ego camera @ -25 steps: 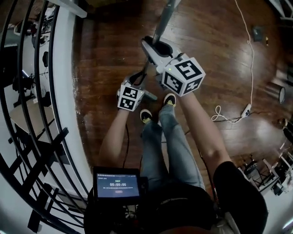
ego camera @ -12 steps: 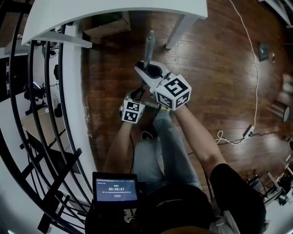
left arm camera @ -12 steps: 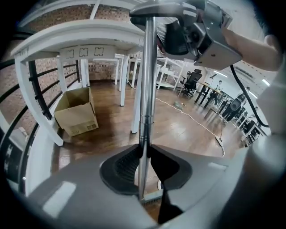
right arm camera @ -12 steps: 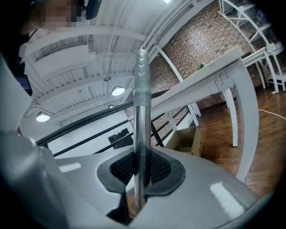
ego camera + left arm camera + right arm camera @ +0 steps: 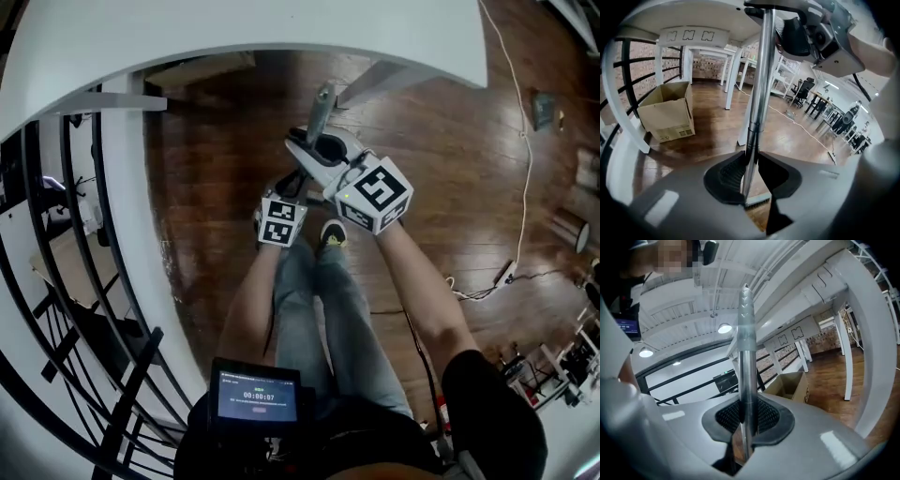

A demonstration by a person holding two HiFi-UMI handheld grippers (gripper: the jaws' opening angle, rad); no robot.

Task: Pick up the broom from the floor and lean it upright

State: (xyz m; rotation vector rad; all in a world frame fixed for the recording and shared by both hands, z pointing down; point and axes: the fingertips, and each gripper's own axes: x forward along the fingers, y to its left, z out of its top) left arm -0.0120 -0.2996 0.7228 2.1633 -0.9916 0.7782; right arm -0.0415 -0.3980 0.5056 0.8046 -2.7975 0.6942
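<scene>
The broom's metal pole [image 5: 761,93] stands nearly upright, gripped in two places. My left gripper [image 5: 750,174] is shut on the pole low down, with the bristles [image 5: 757,200] just below its jaws. My right gripper [image 5: 746,420] is shut on the same pole [image 5: 746,371] higher up, below the ribbed grey handle end [image 5: 745,310]. In the head view the handle end [image 5: 322,101] pokes up past the right gripper [image 5: 323,152], and the left gripper [image 5: 289,187] sits lower and to its left. The right gripper [image 5: 820,33] also shows at the top of the left gripper view.
A white table [image 5: 281,37] spans the top of the head view, its legs [image 5: 730,79] on the wood floor. A cardboard box [image 5: 668,112] stands by the black railing [image 5: 56,234]. A white cable [image 5: 514,141] trails at the right. My shoe [image 5: 330,234] is under the grippers.
I have walked toward the white table, which now fills the top of the head view. Both grippers have come along with the broom still held upright between them.
</scene>
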